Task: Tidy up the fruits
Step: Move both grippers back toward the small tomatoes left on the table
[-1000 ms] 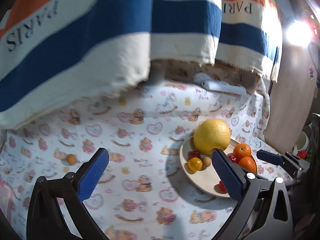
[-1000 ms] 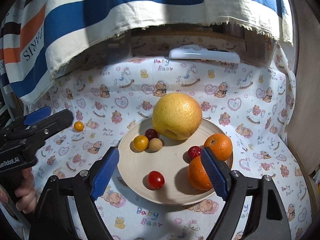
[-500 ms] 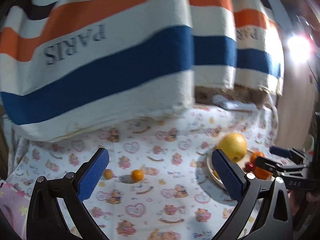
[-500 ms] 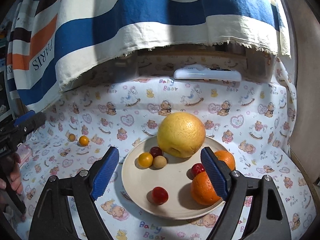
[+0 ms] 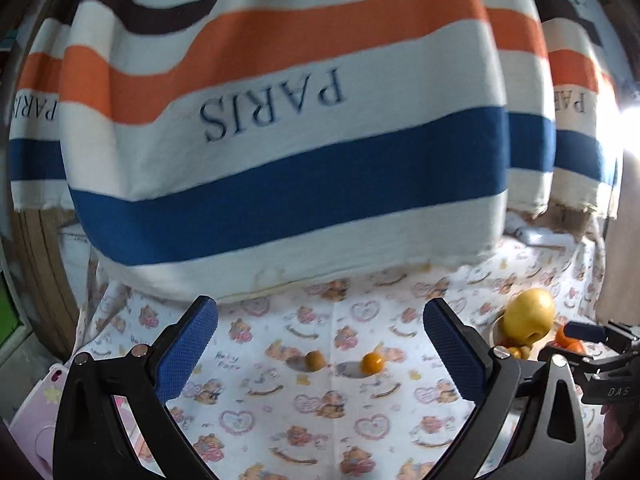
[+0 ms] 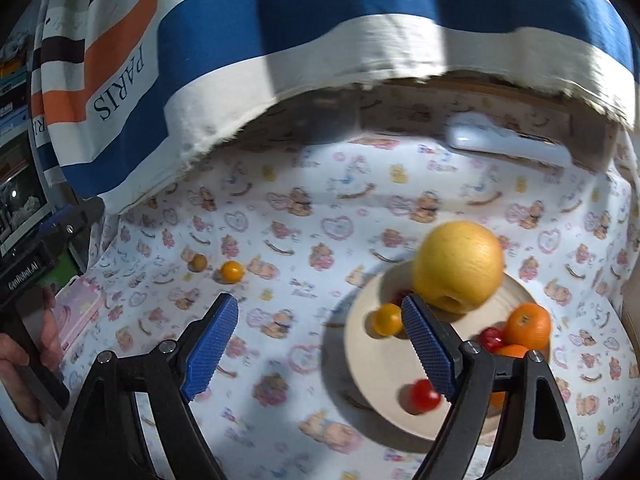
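A beige plate (image 6: 376, 364) holds a large yellow grapefruit (image 6: 458, 266), two oranges (image 6: 527, 326), a yellow cherry tomato (image 6: 387, 319) and red cherry tomatoes (image 6: 425, 395). Two small fruits lie loose on the bear-print cloth: an orange one (image 5: 372, 362) and a duller brown-yellow one (image 5: 315, 360); both also show in the right wrist view (image 6: 231, 271). My left gripper (image 5: 320, 344) is open and empty, held above the cloth with the two loose fruits ahead between its fingers. My right gripper (image 6: 320, 344) is open and empty, left of the plate.
A striped towel marked PARIS (image 5: 280, 140) hangs over the back of the cloth-covered surface. A white remote-like object (image 6: 508, 146) lies at the back right. A pink box (image 5: 32, 432) sits at the near left edge. A wooden panel (image 5: 624, 240) stands at the right.
My left gripper has swung left and back, away from the plate, so the two loose fruits are now centred ahead. My right gripper has shifted left, so the plate sits further right.
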The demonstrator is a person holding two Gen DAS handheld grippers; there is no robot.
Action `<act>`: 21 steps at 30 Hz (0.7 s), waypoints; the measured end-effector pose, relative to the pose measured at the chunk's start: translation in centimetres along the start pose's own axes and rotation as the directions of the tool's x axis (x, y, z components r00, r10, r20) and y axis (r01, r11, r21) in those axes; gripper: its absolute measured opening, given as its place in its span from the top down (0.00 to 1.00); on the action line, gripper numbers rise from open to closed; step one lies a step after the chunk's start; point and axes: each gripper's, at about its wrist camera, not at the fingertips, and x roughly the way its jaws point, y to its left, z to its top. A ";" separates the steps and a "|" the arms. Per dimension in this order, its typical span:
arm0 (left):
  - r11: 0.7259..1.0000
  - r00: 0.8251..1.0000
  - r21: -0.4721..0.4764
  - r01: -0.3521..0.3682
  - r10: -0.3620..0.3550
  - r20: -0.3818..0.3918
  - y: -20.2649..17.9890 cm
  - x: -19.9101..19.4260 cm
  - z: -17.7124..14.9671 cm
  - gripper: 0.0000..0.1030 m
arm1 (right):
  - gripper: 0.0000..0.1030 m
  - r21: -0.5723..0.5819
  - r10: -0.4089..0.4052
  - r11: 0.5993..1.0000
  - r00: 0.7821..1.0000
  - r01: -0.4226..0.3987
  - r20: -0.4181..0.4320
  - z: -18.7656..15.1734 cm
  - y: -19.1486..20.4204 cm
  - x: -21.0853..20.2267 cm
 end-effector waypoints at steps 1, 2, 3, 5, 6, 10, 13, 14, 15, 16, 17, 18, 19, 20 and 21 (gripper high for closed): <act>1.000 1.000 -0.005 0.003 -0.003 -0.014 0.4 0.4 -0.1 0.01 | 0.17 -0.003 0.003 1.000 1.000 -0.003 -0.003 0.3 0.8 0.5; 1.000 1.000 -0.010 0.001 -0.001 -0.023 0.7 0.8 -0.3 0.01 | 0.17 -0.005 0.008 1.000 1.000 -0.008 -0.008 0.6 1.6 0.9; 1.000 0.999 -0.016 -0.005 0.004 -0.032 1.1 1.1 -0.5 0.01 | 0.17 -0.008 0.013 1.000 1.000 -0.013 -0.015 0.8 2.4 1.4; 1.000 0.998 -0.022 -0.017 0.016 -0.058 1.9 2.1 -0.8 0.01 | 0.17 -0.011 0.015 1.000 0.999 -0.015 -0.031 1.2 3.9 2.6; 0.999 0.997 -0.023 -0.022 0.020 -0.075 2.2 2.6 -0.9 0.02 | 0.17 -0.012 0.021 1.000 0.999 -0.021 -0.038 1.4 4.6 3.2; 0.996 0.992 -0.075 -0.047 0.037 -0.123 4.2 4.1 -1.6 0.02 | 0.17 -0.029 0.023 0.999 0.996 -0.026 -0.085 2.1 6.9 6.1; 0.992 0.988 -0.112 -0.053 0.036 -0.149 5.3 4.8 -2.1 0.05 | 0.24 -0.038 0.035 0.998 0.993 -0.040 -0.115 2.7 8.1 8.2; 0.991 0.987 -0.122 -0.055 0.036 -0.156 5.5 4.9 -2.1 0.06 | 0.27 -0.041 0.042 0.998 0.991 -0.047 -0.126 2.8 8.5 8.8; 0.990 0.986 -0.131 -0.057 0.035 -0.162 5.8 5.1 -2.2 0.06 | 0.30 -0.045 0.045 0.998 0.989 -0.052 -0.140 2.9 8.8 9.4; 0.988 0.986 -0.142 -0.061 0.037 -0.165 6.0 5.1 -2.3 0.06 | 0.32 -0.046 0.044 0.998 0.987 -0.052 -0.154 2.8 9.2 10.1; 0.987 0.985 -0.150 -0.063 0.038 -0.168 6.1 5.2 -2.4 0.06 | 0.32 -0.047 0.045 0.998 0.986 -0.053 -0.163 2.8 9.4 10.7; 0.986 0.984 -0.153 -0.064 0.037 -0.172 6.2 5.3 -2.5 0.06 | 0.34 -0.049 0.043 0.997 0.983 -0.053 -0.177 2.7 9.7 11.5; 0.986 0.983 -0.152 -0.068 0.040 -0.177 6.3 5.5 -2.6 0.06 | 0.37 -0.050 0.041 0.997 0.981 -0.051 -0.188 2.7 9.9 12.0; 0.986 0.982 -0.150 -0.074 0.046 -0.182 6.4 5.7 -2.7 0.06 | 0.39 -0.050 0.039 0.998 0.979 -0.050 -0.198 2.6 10.1 12.6; 0.986 0.981 -0.149 -0.077 0.048 -0.187 6.4 5.9 -2.8 0.06 | 0.42 -0.048 0.038 0.998 0.977 -0.049 -0.211 2.6 10.3 13.2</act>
